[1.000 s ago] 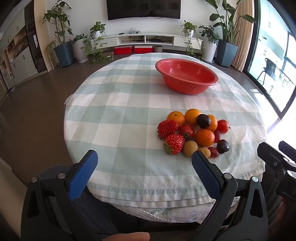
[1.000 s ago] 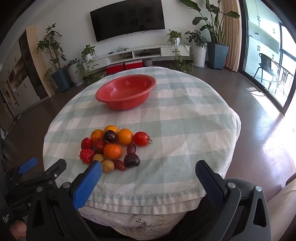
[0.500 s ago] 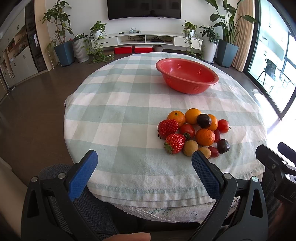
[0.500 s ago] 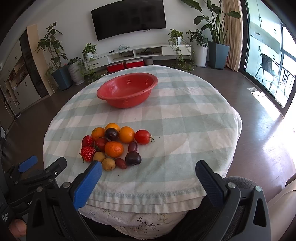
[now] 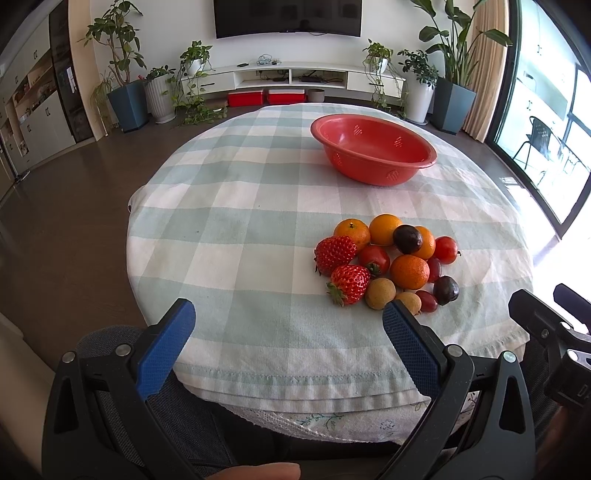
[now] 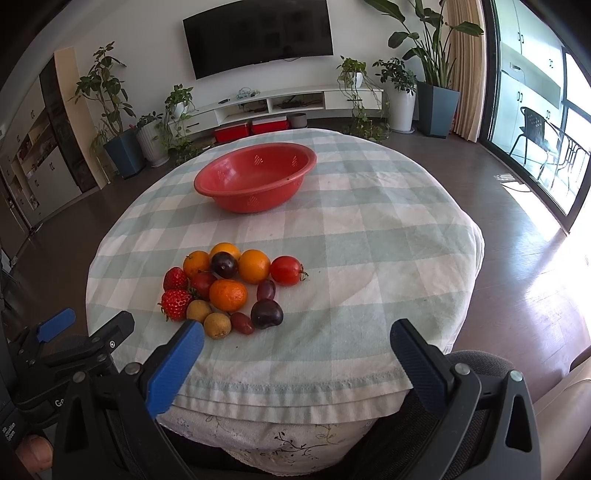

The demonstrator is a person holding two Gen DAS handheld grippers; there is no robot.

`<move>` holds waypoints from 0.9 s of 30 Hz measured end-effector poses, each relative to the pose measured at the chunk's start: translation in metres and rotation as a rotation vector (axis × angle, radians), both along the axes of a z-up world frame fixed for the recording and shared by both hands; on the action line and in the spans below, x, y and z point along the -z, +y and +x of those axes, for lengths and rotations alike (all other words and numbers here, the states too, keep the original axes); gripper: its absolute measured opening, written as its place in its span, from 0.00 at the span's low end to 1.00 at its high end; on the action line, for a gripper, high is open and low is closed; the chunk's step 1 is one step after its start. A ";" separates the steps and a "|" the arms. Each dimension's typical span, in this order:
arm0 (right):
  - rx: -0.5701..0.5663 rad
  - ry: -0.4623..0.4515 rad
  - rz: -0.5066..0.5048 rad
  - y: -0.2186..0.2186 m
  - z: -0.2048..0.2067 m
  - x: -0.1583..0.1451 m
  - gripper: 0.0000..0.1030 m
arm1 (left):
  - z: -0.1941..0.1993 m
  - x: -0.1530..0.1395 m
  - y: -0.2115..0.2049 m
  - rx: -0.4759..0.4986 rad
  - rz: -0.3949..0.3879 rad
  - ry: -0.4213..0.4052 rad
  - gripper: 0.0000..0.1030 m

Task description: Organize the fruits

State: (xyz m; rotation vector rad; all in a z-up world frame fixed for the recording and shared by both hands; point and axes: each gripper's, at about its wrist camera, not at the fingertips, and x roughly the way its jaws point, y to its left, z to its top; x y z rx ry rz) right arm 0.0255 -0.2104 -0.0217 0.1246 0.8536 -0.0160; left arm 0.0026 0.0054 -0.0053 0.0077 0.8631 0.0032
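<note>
Both wide open: fruit pile (image 6: pixel 229 291) sat just ahead-left of right hand-held gripper (image 6: pixel 295 345), further right of left hand-held gripper (image 5: pixel 286 325)

A dark television (image 6: pixel 258 35) hangs on the white wall above a low white console (image 6: pixel 280 103), potted plants (image 5: pixel 122 74) flanking it, sunlight pouring through glass doors (image 6: pixel 554 122) onto dark floor (image 5: pixel 66 206).

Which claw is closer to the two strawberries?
Probably the left claw. The strawberries lie just ahead of it, by its right finger. The right claw sits further right, with the strawberries off beyond its left finger.
</note>
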 end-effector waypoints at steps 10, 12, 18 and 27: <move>-0.001 0.002 -0.001 0.000 0.001 -0.001 1.00 | 0.000 0.000 0.000 -0.001 0.000 0.001 1.00; -0.001 0.002 -0.001 0.001 0.000 -0.001 1.00 | 0.000 0.000 0.000 -0.001 0.000 0.001 1.00; -0.001 0.003 -0.002 0.001 0.000 0.000 1.00 | 0.001 0.000 0.000 -0.001 0.000 0.002 1.00; -0.001 0.004 -0.002 0.001 0.001 -0.001 1.00 | 0.001 0.000 0.000 -0.001 0.000 0.003 1.00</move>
